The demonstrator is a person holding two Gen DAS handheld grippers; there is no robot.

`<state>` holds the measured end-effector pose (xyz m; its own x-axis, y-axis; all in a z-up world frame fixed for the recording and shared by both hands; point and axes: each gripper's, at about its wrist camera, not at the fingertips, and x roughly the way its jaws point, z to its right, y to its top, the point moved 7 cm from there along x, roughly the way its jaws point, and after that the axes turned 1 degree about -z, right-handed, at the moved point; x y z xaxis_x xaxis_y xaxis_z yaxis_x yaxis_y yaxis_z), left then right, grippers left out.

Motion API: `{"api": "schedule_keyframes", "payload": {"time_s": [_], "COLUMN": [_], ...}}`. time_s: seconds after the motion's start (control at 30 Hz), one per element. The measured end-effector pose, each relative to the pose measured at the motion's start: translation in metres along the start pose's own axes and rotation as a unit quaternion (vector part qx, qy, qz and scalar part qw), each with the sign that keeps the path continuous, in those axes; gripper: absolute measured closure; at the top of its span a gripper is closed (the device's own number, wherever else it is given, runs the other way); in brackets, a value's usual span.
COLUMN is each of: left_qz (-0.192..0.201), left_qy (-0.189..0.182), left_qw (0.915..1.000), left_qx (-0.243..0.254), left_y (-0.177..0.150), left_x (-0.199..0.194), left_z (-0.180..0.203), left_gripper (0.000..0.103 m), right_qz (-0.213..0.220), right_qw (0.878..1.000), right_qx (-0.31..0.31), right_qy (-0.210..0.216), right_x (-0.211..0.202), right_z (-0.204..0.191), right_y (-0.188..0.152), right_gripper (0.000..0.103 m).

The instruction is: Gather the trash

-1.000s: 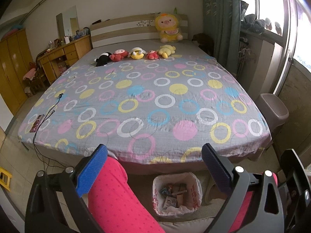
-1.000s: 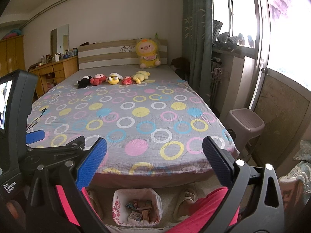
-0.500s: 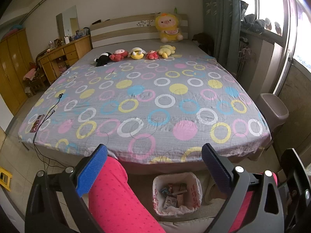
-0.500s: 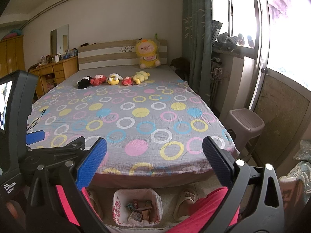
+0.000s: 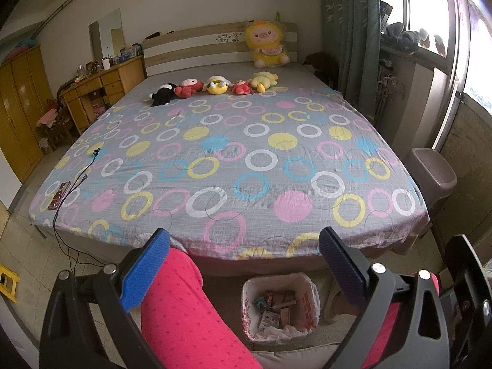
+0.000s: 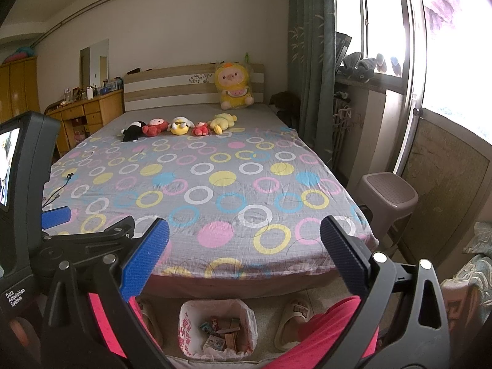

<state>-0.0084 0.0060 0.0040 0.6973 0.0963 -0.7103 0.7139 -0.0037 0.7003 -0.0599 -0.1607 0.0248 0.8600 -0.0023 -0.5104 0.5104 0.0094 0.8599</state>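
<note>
A small bin lined with a white bag (image 5: 279, 306) (image 6: 217, 327) stands on the floor at the foot of the bed, holding several small cartons and wrappers. My left gripper (image 5: 243, 267) hovers above it, open, with nothing between its blue pads. My right gripper (image 6: 244, 264) is also open and empty, held beside the left one, whose body (image 6: 27, 203) fills the left of the right wrist view. A person's legs in pink trousers (image 5: 184, 316) flank the bin.
A wide bed (image 5: 233, 160) with a circle-print sheet fills the middle, with plush toys (image 5: 215, 86) near the headboard and a phone on a cable (image 5: 60, 195) at its left edge. A plastic stool (image 6: 387, 196) stands right, a wooden desk (image 5: 101, 89) left.
</note>
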Motion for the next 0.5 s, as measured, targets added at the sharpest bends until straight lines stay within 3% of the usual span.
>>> {"api": "schedule_keyframes", "payload": {"time_s": [0.5], "left_qz": [0.005], "left_qy": [0.002], "left_qw": [1.0], "left_qx": [0.002], "left_y": [-0.0053], "left_x": [-0.0025], "left_z": [-0.0012], "left_gripper": [0.008], "right_qz": [0.001], "right_qw": [1.0], "right_qx": [0.002], "right_qy": [-0.001], "right_x": [-0.0019], "right_z": [0.0015], "right_y": [-0.0009], "right_gripper": [0.007]}}
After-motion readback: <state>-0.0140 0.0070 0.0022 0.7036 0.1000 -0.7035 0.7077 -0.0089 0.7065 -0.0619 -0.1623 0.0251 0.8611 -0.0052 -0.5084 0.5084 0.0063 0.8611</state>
